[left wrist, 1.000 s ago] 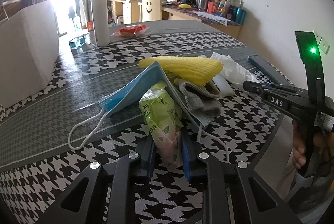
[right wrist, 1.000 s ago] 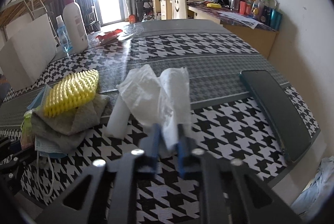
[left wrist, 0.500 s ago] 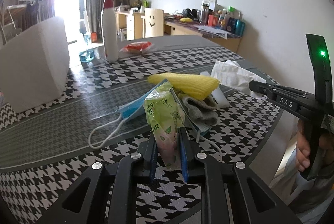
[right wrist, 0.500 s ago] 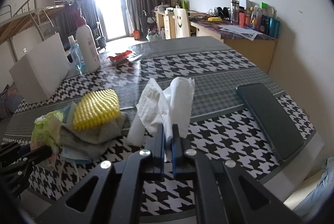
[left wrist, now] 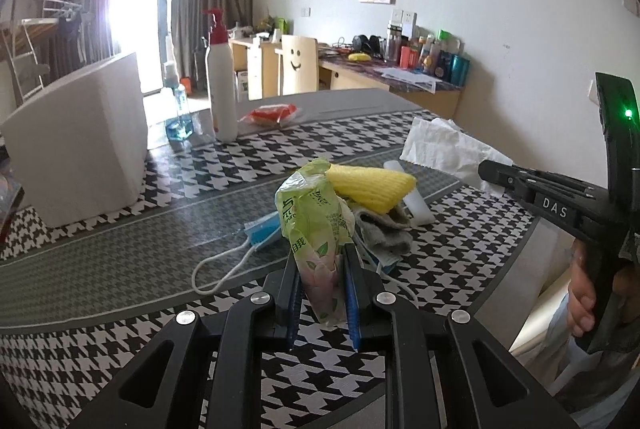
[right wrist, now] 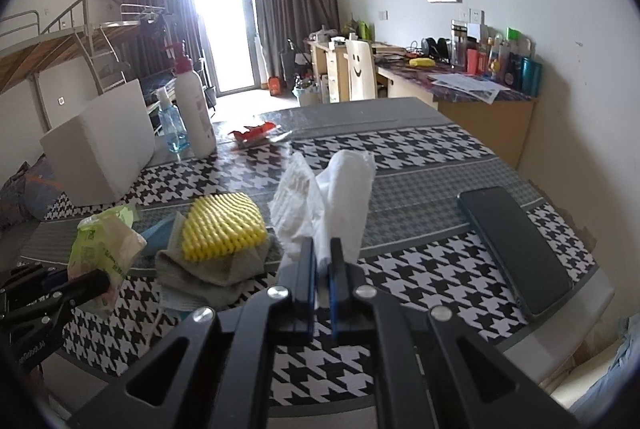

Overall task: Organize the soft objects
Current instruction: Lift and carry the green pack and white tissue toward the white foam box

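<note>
Houndstooth cloth covers the table (left wrist: 120, 309), and both tools are raised above it with something pinched between their blue pads. The left hand-held gripper (left wrist: 322, 293) is clamped on a green tissue packet (left wrist: 316, 225), which stands up from its fingers. Just beyond that packet lie a yellow foam fruit net (left wrist: 372, 185) on top of a folded grey cloth (left wrist: 384, 233), with a blue face mask (left wrist: 260, 233) under them, its white ear loop trailing toward the left hand-held gripper. The right hand-held gripper (right wrist: 323, 265) is closed on a crumpled white paper tissue (right wrist: 332, 197), which fans upward from its fingers. To the left of this hand-held gripper sits the same pile; to its right a dark phone (right wrist: 516, 249) lies flat near the table edge. Farther ahead and to the left stand a white box (right wrist: 100, 145), a white pump bottle (right wrist: 194, 109), a small blue-liquid bottle (right wrist: 170, 129) and a red wrapper (right wrist: 254, 133).
</note>
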`<move>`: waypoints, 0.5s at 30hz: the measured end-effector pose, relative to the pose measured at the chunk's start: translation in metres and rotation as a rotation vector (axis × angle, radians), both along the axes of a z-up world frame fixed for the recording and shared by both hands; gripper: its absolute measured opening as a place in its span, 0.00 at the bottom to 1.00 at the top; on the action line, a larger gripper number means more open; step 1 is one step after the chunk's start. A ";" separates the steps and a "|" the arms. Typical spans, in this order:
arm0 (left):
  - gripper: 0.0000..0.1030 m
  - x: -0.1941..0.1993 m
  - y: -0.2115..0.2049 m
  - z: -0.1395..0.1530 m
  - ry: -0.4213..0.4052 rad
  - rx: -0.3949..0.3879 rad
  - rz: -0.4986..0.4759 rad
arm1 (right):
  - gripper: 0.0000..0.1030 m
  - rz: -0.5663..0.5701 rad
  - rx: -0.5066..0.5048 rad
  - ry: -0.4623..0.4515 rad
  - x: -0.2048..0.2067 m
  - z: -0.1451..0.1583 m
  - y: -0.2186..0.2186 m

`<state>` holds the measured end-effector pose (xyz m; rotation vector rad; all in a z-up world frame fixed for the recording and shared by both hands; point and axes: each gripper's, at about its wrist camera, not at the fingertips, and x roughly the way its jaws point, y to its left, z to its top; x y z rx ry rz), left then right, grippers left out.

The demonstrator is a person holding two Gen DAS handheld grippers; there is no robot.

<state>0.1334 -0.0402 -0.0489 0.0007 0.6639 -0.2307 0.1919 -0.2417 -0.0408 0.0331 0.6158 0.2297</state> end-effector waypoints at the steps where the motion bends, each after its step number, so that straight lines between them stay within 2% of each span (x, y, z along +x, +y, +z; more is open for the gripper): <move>1: 0.19 -0.002 0.001 0.002 -0.008 0.002 0.004 | 0.08 0.002 0.001 -0.003 -0.001 0.001 0.000; 15: 0.19 -0.010 0.018 0.022 -0.072 0.019 0.068 | 0.08 0.063 0.021 -0.058 -0.012 0.019 0.014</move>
